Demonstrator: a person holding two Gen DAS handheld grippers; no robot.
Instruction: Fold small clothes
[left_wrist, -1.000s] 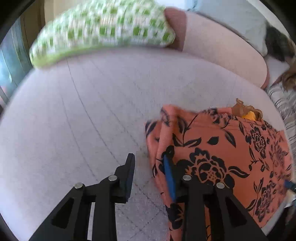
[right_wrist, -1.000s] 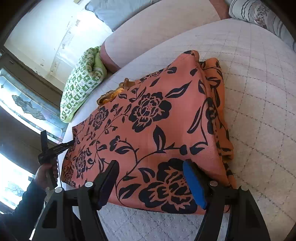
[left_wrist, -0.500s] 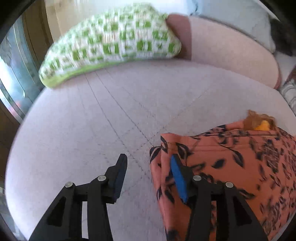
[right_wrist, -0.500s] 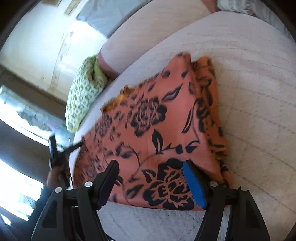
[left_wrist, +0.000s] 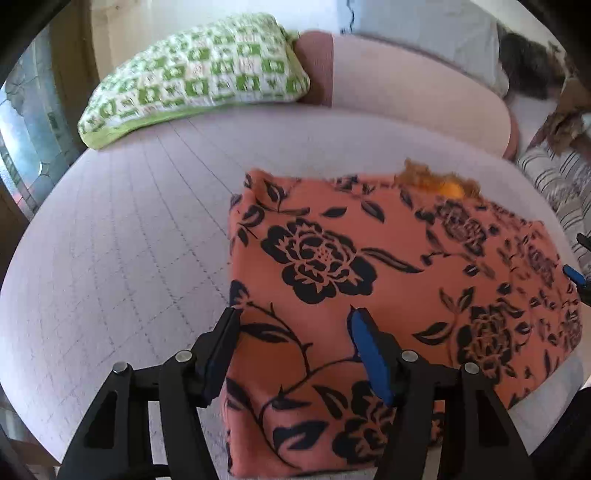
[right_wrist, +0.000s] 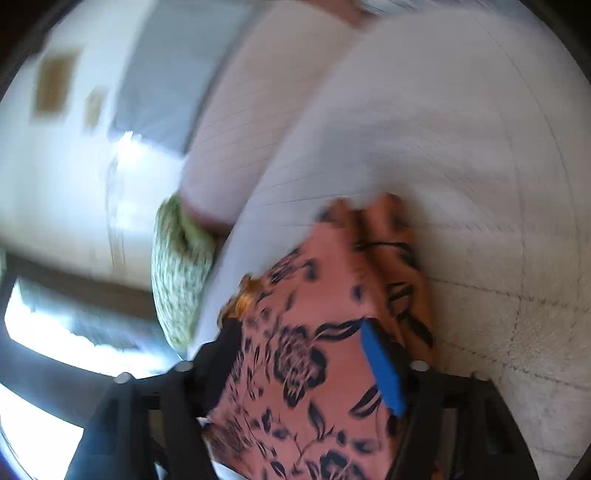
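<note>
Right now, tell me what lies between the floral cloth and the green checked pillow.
Only bare quilted bed cover between floral cloth and green checked pillow, in the left wrist view.

The left tongs (left_wrist: 293, 332) stand with their two fingers spread wide apart, a black finger (left_wrist: 221, 339) on the left and a blue-padded one (left_wrist: 367, 350) on the right, pointing away toward the far side. The right tongs (right_wrist: 299, 350) are likewise spread wide, though their view is blurred; their blue tip (left_wrist: 573, 274) shows at the far right edge of the left view.

Hand-held gripper (left_wrist: 291, 325) agape over floral garment (left_wrist: 388, 280)
</note>
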